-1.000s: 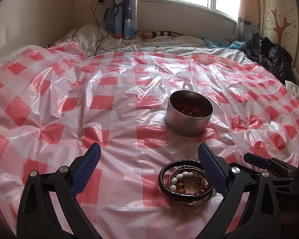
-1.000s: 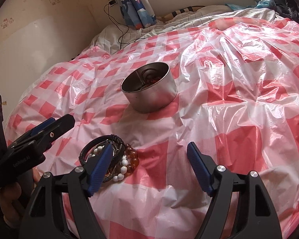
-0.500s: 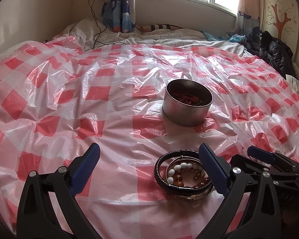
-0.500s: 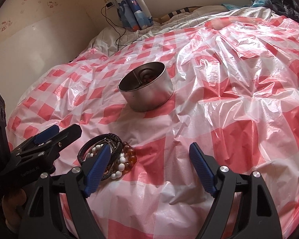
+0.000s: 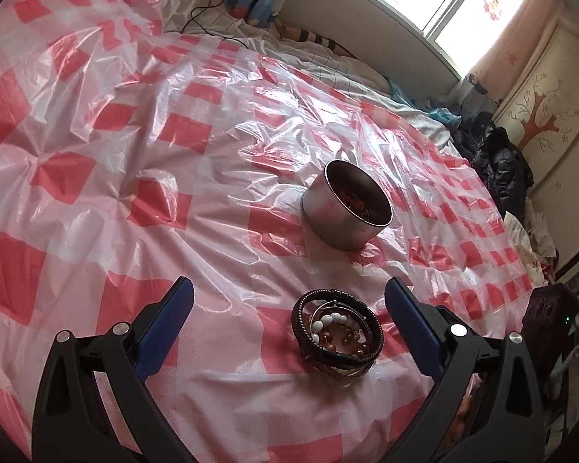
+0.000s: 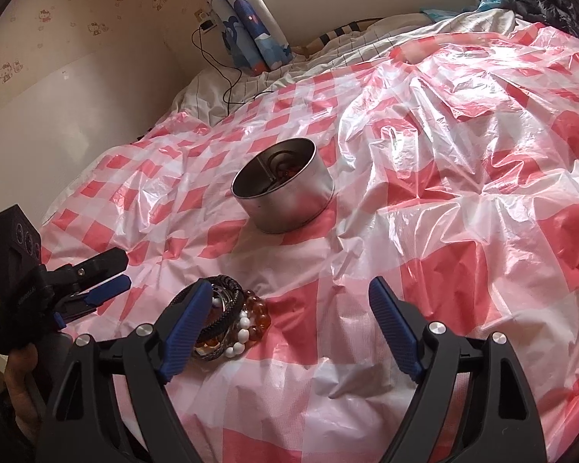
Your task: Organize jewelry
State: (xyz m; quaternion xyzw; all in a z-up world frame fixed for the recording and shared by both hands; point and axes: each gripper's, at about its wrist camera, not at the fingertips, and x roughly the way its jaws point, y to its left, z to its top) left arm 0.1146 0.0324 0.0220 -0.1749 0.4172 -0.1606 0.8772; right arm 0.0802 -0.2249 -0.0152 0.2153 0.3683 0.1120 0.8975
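Ahead of the fingers of both grippers, on the bed's checked plastic sheet (image 5: pixel 220 231), a pile of bracelets (image 5: pixel 337 332) is still lying loose, while some red jewelry is already sitting in the metal tin (image 5: pixel 347 212) farther out; the task is judged partly done. The left gripper (image 5: pixel 287 316) is being held low over the sheet with its fingers spread wide, nothing held, the pile lying just inside its right finger. The right gripper (image 6: pixel 289 320) is likewise being held wide and empty, its left finger overlapping the pile in view.
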